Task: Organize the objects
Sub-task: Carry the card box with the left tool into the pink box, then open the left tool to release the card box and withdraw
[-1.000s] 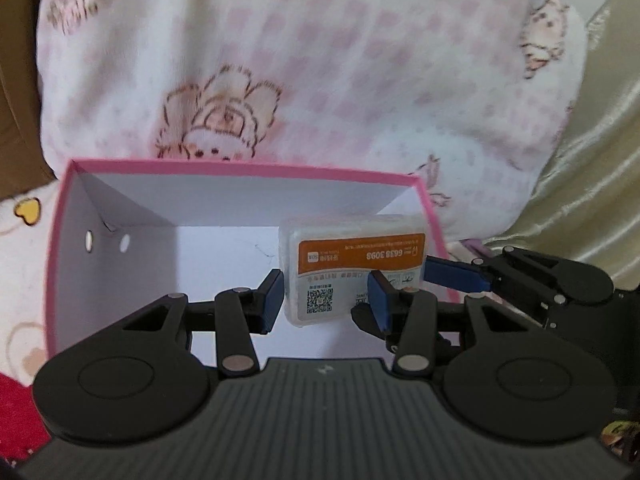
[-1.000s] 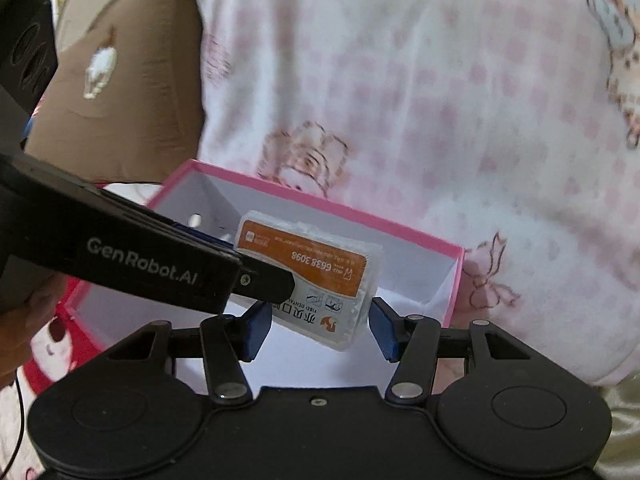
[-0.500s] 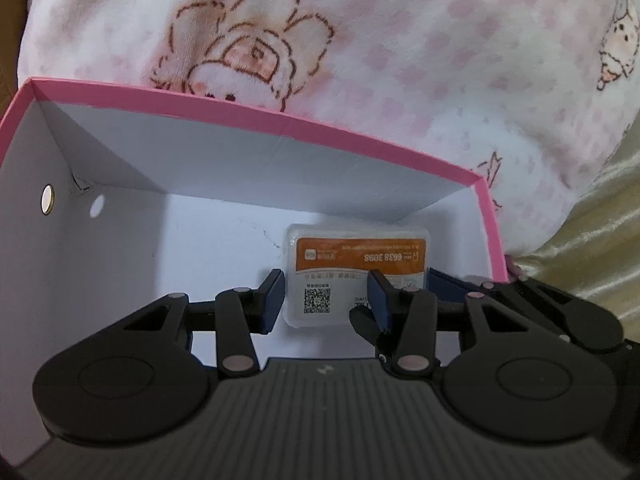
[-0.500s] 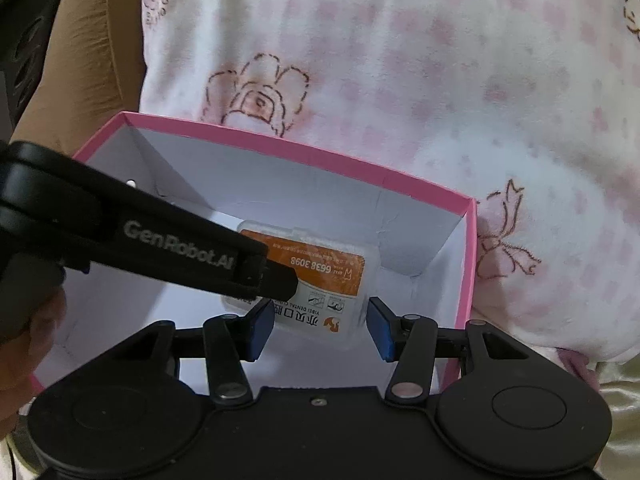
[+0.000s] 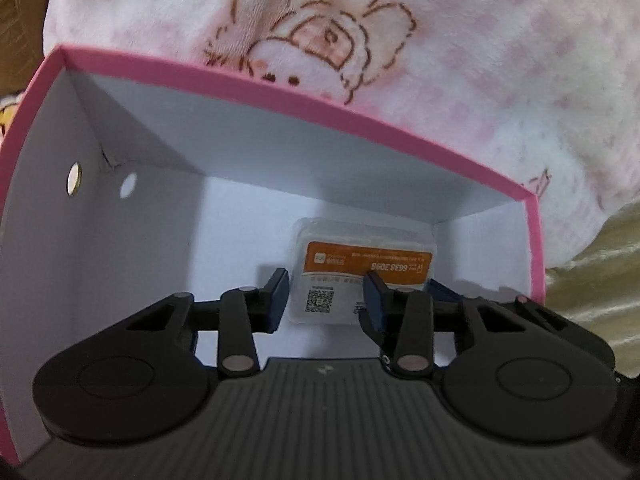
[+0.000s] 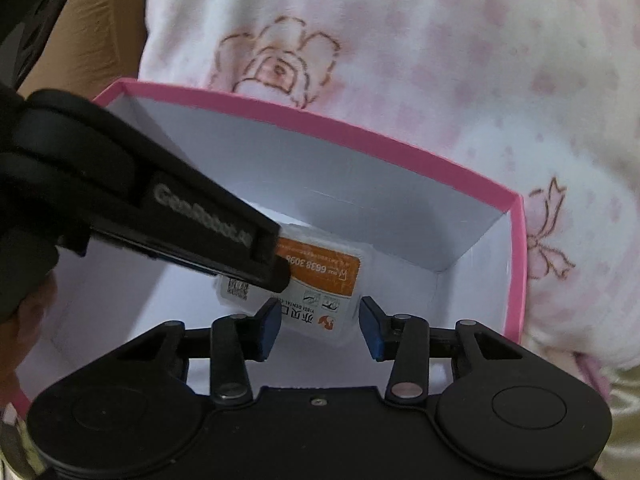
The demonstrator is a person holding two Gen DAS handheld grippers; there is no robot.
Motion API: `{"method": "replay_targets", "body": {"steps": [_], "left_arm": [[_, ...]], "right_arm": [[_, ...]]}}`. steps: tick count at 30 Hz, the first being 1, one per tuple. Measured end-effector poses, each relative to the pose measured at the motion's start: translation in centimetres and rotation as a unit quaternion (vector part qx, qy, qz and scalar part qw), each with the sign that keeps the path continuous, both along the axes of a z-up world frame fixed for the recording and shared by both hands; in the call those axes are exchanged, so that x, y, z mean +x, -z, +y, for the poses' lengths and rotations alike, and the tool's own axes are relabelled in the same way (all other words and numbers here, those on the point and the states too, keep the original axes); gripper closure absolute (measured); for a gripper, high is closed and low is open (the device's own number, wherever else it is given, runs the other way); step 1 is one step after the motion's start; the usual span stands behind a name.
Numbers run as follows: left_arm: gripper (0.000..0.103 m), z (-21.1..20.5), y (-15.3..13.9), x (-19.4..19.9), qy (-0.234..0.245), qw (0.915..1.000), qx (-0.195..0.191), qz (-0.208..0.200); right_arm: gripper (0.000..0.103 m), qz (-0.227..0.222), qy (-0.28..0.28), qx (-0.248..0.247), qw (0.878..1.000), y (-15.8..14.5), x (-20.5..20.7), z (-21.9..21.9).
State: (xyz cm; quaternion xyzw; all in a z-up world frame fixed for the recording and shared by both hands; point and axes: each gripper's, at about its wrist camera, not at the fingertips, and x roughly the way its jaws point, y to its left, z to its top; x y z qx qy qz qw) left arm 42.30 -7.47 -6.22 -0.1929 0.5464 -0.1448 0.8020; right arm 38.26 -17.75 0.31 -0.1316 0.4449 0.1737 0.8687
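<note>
A clear plastic case with an orange and white label (image 5: 352,276) lies on the floor of a pink-rimmed white box (image 5: 280,98), near its far right corner. My left gripper (image 5: 326,296) is open, its blue pads either side of the case's near end, apart from it. In the right wrist view the case (image 6: 320,280) lies just beyond my right gripper (image 6: 320,326), which is open with pads off the case. The left gripper's black body (image 6: 160,208) crosses over the case's left end there.
The box (image 6: 360,128) rests against a pink and white blanket with cartoon prints (image 5: 400,60). Gold fabric (image 5: 600,264) lies to the right. A brown cushion (image 6: 92,40) sits behind at the left. Two holes mark the box's left wall (image 5: 74,178).
Both grippers moved down into the box with the case. The case now lies on the box floor and the pads of both grippers stand apart from it.
</note>
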Motion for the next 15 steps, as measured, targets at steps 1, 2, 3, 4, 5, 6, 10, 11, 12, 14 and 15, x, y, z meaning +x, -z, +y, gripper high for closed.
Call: {"method": "replay_targets", "body": {"steps": [1,2,3,4,5,6,10,11,12,14,15], "left_arm": [[0.066,-0.1,0.0,0.3,-0.004,1.0,0.002,0.003],[0.066,-0.1,-0.1,0.4,-0.005,1.0,0.004,0.003],[0.067,-0.3,-0.1,0.5,-0.007,0.9999,0.008,0.0],[0.067,-0.6,-0.2,0.5,-0.007,0.9999,0.013,-0.005],[0.067,-0.8,-0.2,0.4,-0.006,0.9998,0.017,-0.012],[0.068,-0.9,-0.3,0.3,-0.003,0.9996,0.02,-0.018],[0.069,-1.4,0.0,0.1,-0.004,0.9998,-0.007,-0.018],[0.069,-1.5,-0.1,0.0,-0.005,0.9998,-0.006,-0.021],[0.069,-1.6,-0.2,-0.1,-0.004,0.9997,-0.003,-0.025],[0.069,-1.8,-0.5,-0.5,-0.002,0.9994,-0.003,-0.033],[0.069,-1.6,-0.9,-0.7,-0.001,0.9993,-0.006,-0.037]], "right_arm": [[0.055,0.003,0.005,0.008,1.0,0.0,0.2,-0.2],[0.055,0.005,0.011,0.016,1.0,0.0,0.3,-0.4],[0.056,0.006,0.015,0.019,1.0,0.0,0.4,-0.6],[0.056,0.008,0.022,0.02,1.0,0.0,0.4,-0.6],[0.057,0.01,0.028,0.02,0.999,-0.1,0.4,-0.7],[0.058,0.01,0.031,0.016,0.999,-0.2,0.3,-0.6],[0.059,-0.018,0.04,-0.007,0.999,-0.2,0.0,-0.3],[0.06,-0.018,0.044,-0.012,0.999,-0.1,0.0,-0.2],[0.066,-0.016,0.046,-0.012,0.999,0.0,0.0,-0.2],[0.068,-0.015,0.052,-0.007,0.999,-0.1,0.0,-0.4],[0.068,-0.02,0.055,-0.006,0.998,-0.3,-0.2,-0.5]]}}
